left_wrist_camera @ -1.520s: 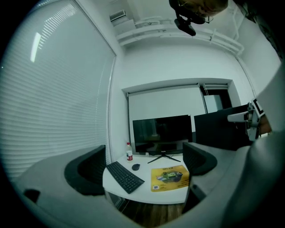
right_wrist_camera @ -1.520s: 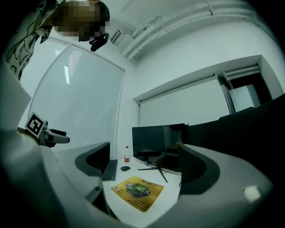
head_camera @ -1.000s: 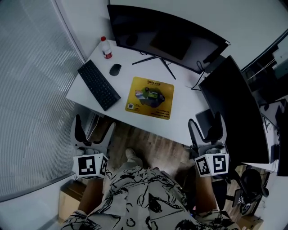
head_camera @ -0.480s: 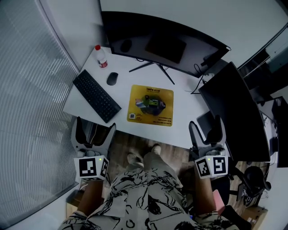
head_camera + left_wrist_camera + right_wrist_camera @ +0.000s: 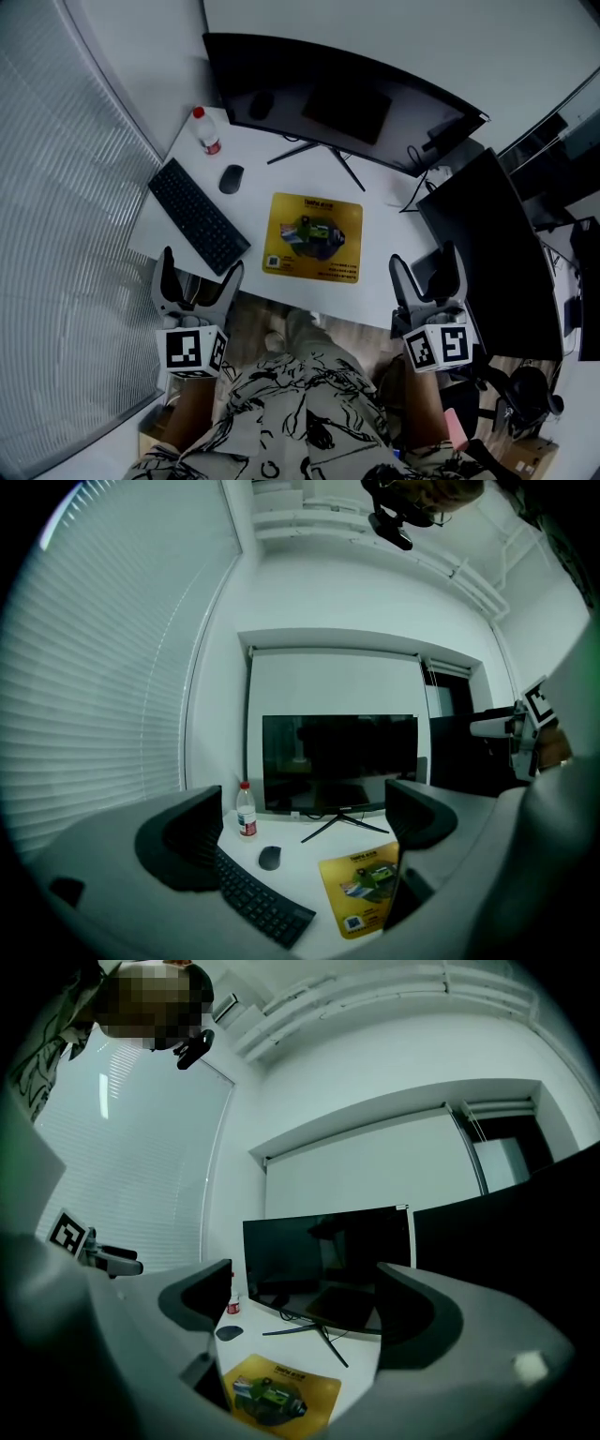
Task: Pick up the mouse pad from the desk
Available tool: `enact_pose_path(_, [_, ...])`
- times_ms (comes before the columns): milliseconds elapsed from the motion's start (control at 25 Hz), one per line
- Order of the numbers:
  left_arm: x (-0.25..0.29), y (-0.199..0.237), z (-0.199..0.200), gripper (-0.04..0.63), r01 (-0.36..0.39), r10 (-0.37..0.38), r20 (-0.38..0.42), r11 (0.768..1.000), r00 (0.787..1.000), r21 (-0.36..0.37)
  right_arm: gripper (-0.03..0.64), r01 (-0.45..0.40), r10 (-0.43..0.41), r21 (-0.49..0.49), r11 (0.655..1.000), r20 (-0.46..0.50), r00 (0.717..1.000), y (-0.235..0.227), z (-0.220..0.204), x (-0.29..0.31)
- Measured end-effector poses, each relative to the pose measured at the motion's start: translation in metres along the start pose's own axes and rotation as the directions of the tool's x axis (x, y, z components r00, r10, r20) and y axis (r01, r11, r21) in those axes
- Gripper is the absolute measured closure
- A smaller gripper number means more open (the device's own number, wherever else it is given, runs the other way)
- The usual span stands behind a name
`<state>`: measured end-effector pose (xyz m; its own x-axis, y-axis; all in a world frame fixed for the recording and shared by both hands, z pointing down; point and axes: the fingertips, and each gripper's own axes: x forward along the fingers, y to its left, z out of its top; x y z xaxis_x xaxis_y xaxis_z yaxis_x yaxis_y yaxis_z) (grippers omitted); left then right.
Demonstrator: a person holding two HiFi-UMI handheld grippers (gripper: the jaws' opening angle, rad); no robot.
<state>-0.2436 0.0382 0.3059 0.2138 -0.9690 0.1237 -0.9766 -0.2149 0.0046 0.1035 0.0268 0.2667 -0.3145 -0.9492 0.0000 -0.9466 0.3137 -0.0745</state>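
Note:
A yellow mouse pad (image 5: 313, 237) with a green picture lies flat on the white desk (image 5: 380, 234), in front of the monitor stand. It also shows in the left gripper view (image 5: 361, 892) and the right gripper view (image 5: 277, 1399). My left gripper (image 5: 197, 277) is held off the desk's near left edge, jaws open and empty. Off the near right edge my right gripper (image 5: 424, 272) is open and empty too. Both are well short of the pad.
A black keyboard (image 5: 198, 217), a black mouse (image 5: 231, 178) and a red-capped bottle (image 5: 206, 130) sit left of the pad. A curved monitor (image 5: 337, 98) stands behind; a second dark screen (image 5: 487, 253) stands right. Window blinds (image 5: 66, 206) run along the left. Wooden floor (image 5: 272, 323) lies below.
The view has drawn closer to the desk; both grippers have come up to its near edge. The pad has not moved.

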Motion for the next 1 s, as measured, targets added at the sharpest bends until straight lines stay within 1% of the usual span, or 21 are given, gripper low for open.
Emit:
enact_pose_path(80, [0.018,-0.004,0.001,0.064,0.017,-0.017,-0.007,1.000,1.000,0.006,0.146,0.004,-0.004,0.006,1.000,0.000,1.000,-0.009,-0.003,0.015])
enact_pose_path(240, [0.054,-0.022,0.003,0.063,0.082,-0.081,-0.040,0.996,0.996,0.028,0.146,0.002,-0.002,0.018,1.000,0.010,1.000,-0.028,-0.001,0.039])
enact_pose_path(360, [0.078,-0.031,0.006,0.063,0.111,-0.109,-0.040,0.993,0.993,0.036,0.146,0.005,-0.005,0.024,1.000,-0.002,1.000,-0.042,-0.006,0.053])
enact_pose_path(480, [0.100,-0.038,-0.004,0.063,0.135,-0.133,-0.076,0.991,0.988,0.025,0.146,0.017,-0.016,0.027,0.999,-0.031,0.999,-0.053,-0.019,0.065])
enact_pose_path(640, [0.122,-0.045,-0.031,0.063,0.154,-0.155,-0.152,0.988,0.976,-0.014,0.146,0.027,-0.022,0.045,0.999,-0.110,0.994,-0.062,-0.055,0.078])
enact_pose_path(760, [0.139,-0.043,-0.059,0.064,0.143,-0.148,-0.197,0.989,0.969,-0.036,0.146,0.023,-0.015,0.042,0.999,-0.184,0.983,-0.067,-0.089,0.089])
enact_pose_path(880, [0.153,-0.043,-0.087,0.075,0.135,-0.140,-0.252,0.990,0.958,-0.037,0.146,0.023,-0.009,0.052,0.998,-0.259,0.966,-0.072,-0.125,0.098])
enact_pose_path(1000, [0.162,-0.046,-0.118,0.075,0.141,-0.149,-0.318,0.989,0.936,-0.050,0.146,0.028,-0.006,0.060,0.998,-0.342,0.940,-0.075,-0.165,0.104])
